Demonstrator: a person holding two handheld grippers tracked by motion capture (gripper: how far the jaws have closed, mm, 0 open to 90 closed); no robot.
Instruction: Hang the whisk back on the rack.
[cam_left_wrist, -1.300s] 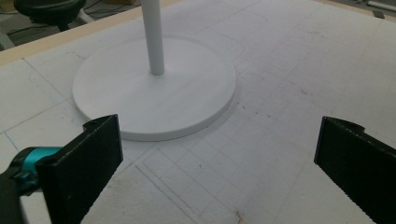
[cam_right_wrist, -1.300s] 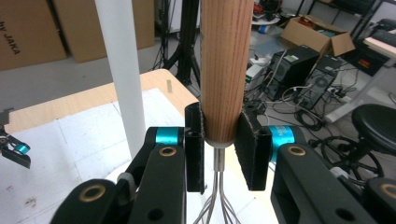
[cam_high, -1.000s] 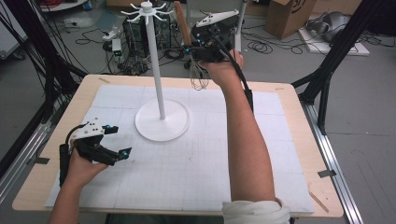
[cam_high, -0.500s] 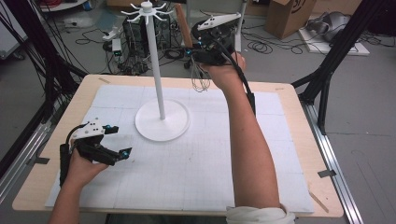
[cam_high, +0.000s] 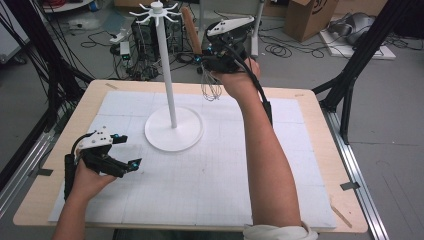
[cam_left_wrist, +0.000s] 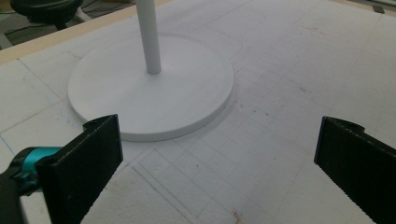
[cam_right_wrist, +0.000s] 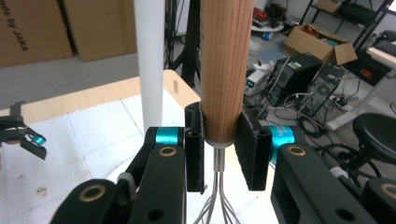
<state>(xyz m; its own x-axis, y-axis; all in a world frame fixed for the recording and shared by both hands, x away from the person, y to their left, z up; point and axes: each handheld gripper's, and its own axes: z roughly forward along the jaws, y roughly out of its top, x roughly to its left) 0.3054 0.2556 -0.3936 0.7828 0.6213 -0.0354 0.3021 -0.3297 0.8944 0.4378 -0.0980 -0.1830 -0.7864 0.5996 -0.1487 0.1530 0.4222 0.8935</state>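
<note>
A whisk with a wooden handle (cam_right_wrist: 226, 70) and wire loops (cam_high: 211, 89) hangs upright in my right gripper (cam_right_wrist: 222, 154), whose pads are shut on the lower end of the handle. That gripper (cam_high: 220, 50) is raised above the table's far edge, right of the white stand's pole (cam_high: 166, 75). The stand has a hooked crown (cam_high: 157, 10) at the top and a round base (cam_high: 174, 129). My left gripper (cam_high: 125, 150) rests low at the table's left, jaws open and bare, facing the stand's base (cam_left_wrist: 149, 86).
A white gridded mat (cam_high: 210, 170) covers most of the wooden table (cam_high: 320, 150). Beyond the far edge lie cables, computer cases (cam_high: 145, 35) and cardboard boxes (cam_high: 305, 17). Black frame legs (cam_high: 350, 75) stand at the right.
The right gripper with the whisk has shifted slightly; the left gripper has stayed where it was.
</note>
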